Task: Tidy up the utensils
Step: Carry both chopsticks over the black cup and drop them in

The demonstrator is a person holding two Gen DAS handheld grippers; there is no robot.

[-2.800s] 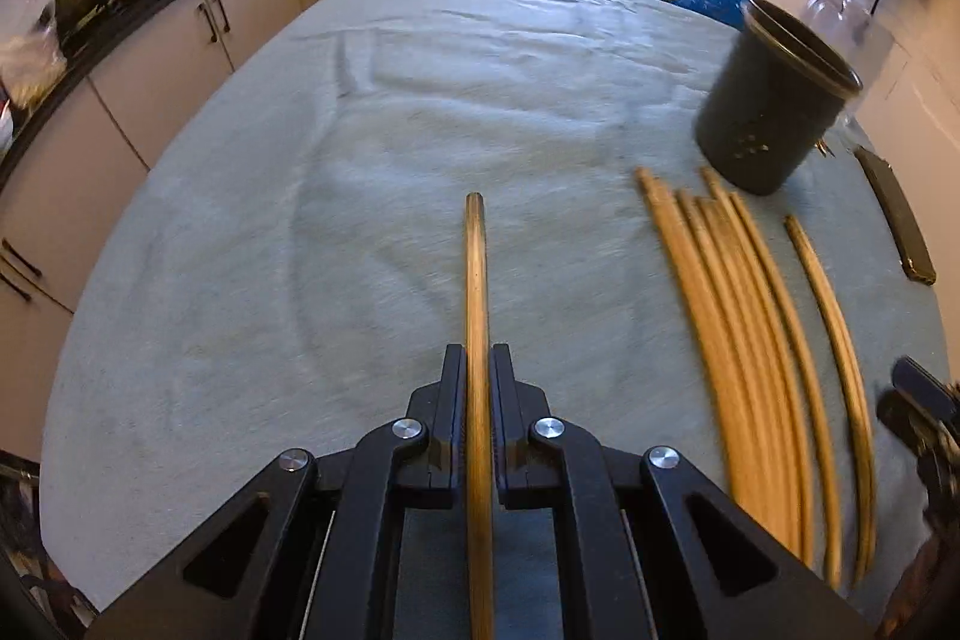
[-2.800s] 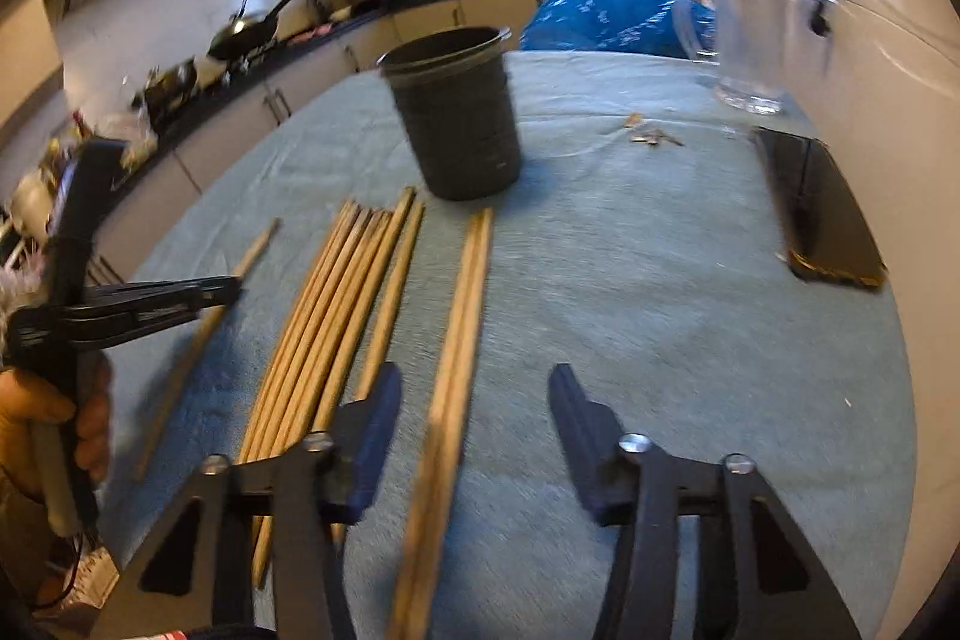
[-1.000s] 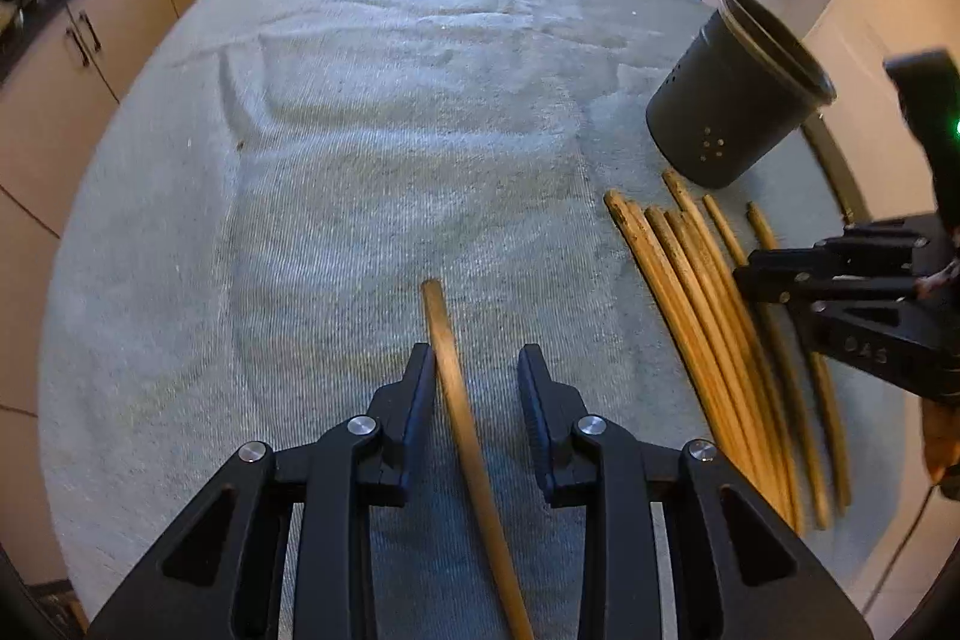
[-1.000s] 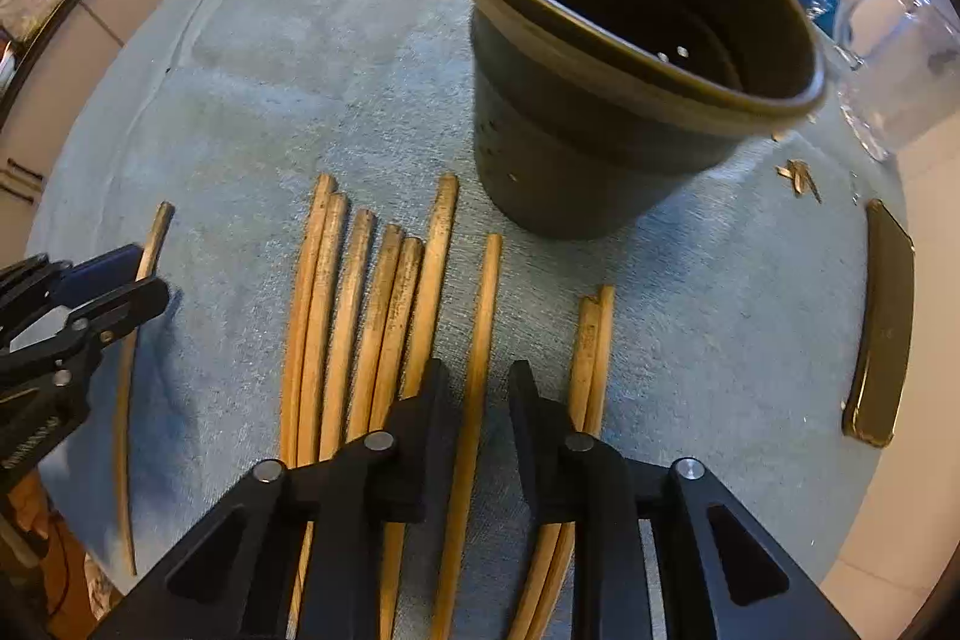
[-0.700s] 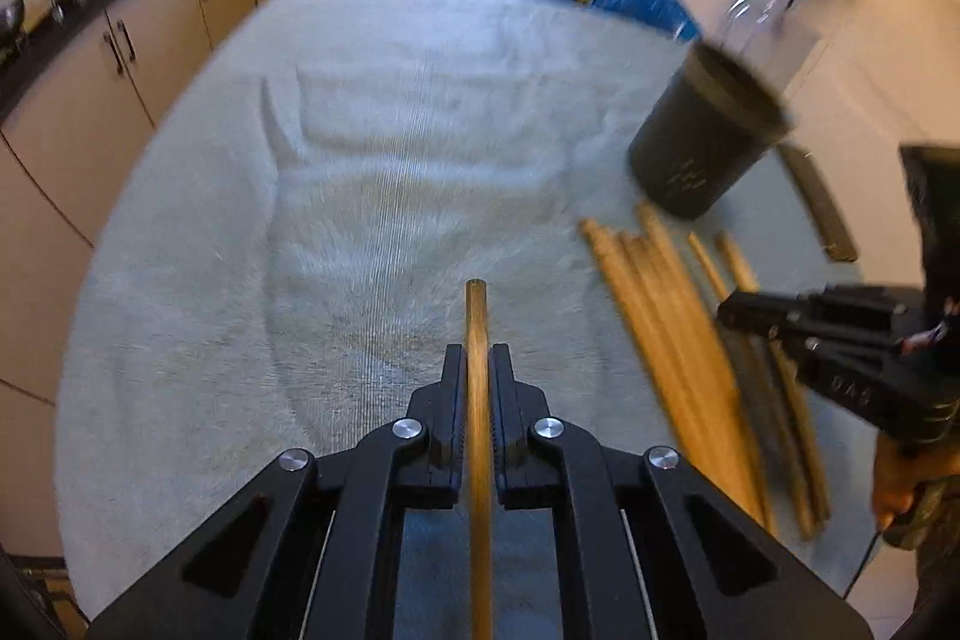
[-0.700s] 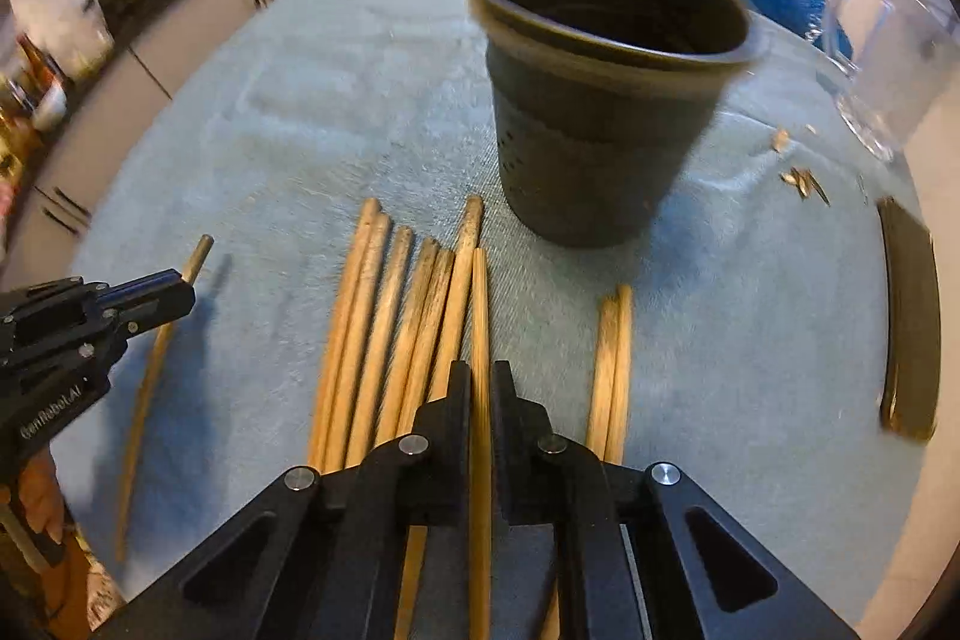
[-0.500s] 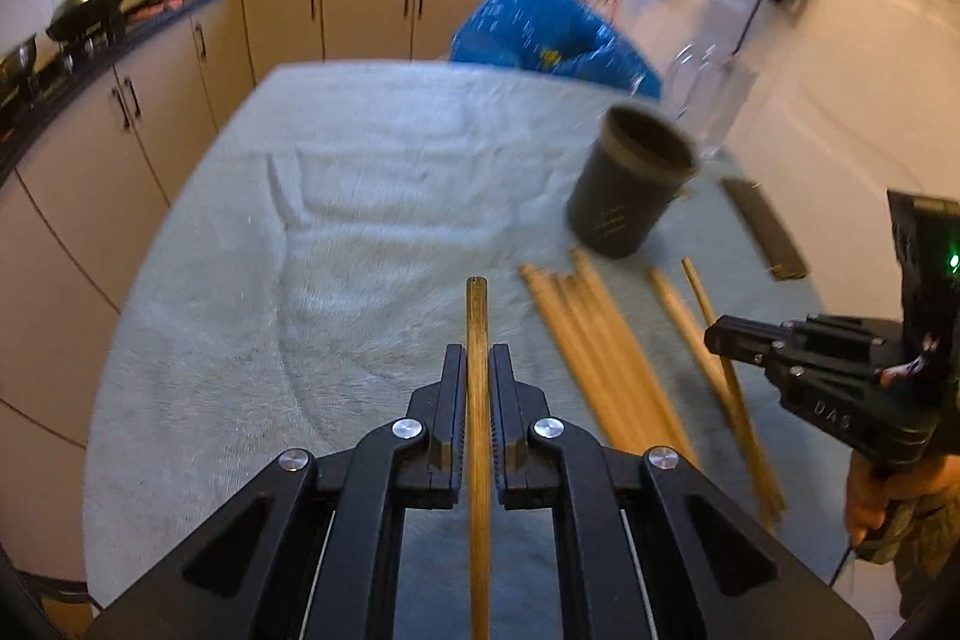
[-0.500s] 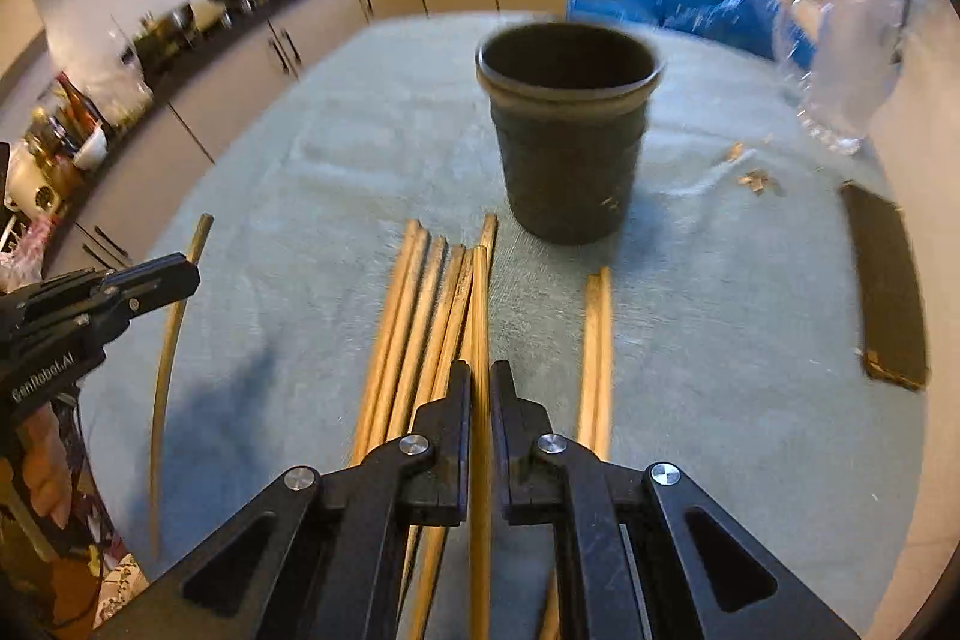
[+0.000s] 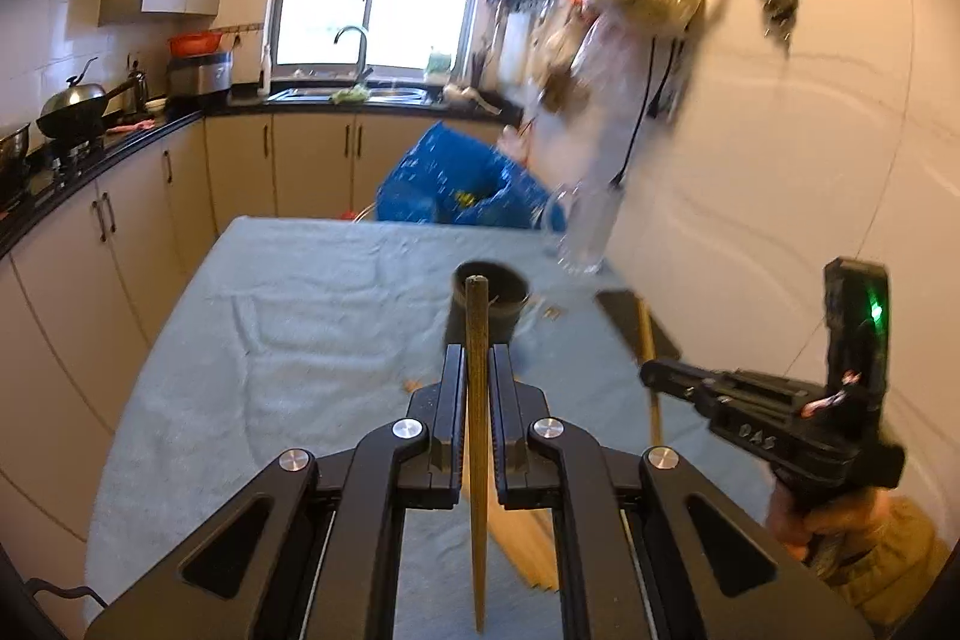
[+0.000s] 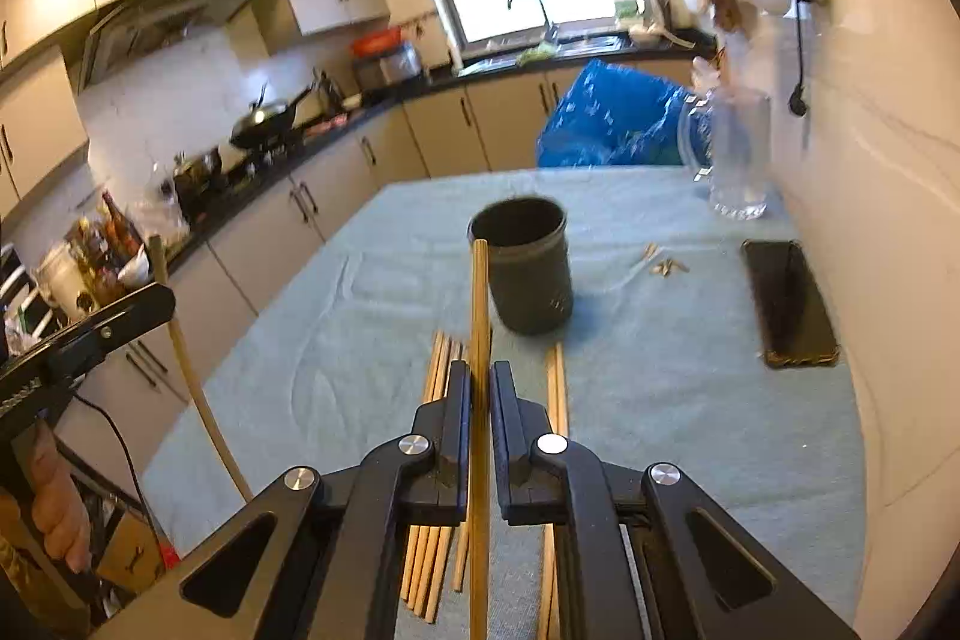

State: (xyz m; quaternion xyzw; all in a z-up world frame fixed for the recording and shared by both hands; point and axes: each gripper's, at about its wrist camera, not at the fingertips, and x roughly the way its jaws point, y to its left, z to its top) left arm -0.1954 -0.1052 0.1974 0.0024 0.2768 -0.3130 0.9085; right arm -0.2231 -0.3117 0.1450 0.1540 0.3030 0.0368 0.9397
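We hold one chopstick [image 9: 478, 370] squeezed tight in our left gripper [image 9: 478, 358] and another stick [image 10: 479, 316] in our right gripper [image 10: 479, 373], both poking out past the fingers.

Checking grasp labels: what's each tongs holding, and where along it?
Left tongs: one chopstick, gripped mid-length. Right tongs: another chopstick, also mid-length.

Both wrist views toward holder [image 9: 491, 293]

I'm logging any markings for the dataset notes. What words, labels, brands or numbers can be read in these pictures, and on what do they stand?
"DAS": raised letters on the side of the right gripper, as far as the blur lets them be read.
Left gripper: lettering on its side, cut off at the picture's edge, unreadable.
Blue bag: yellow and white print, too blurred to read.
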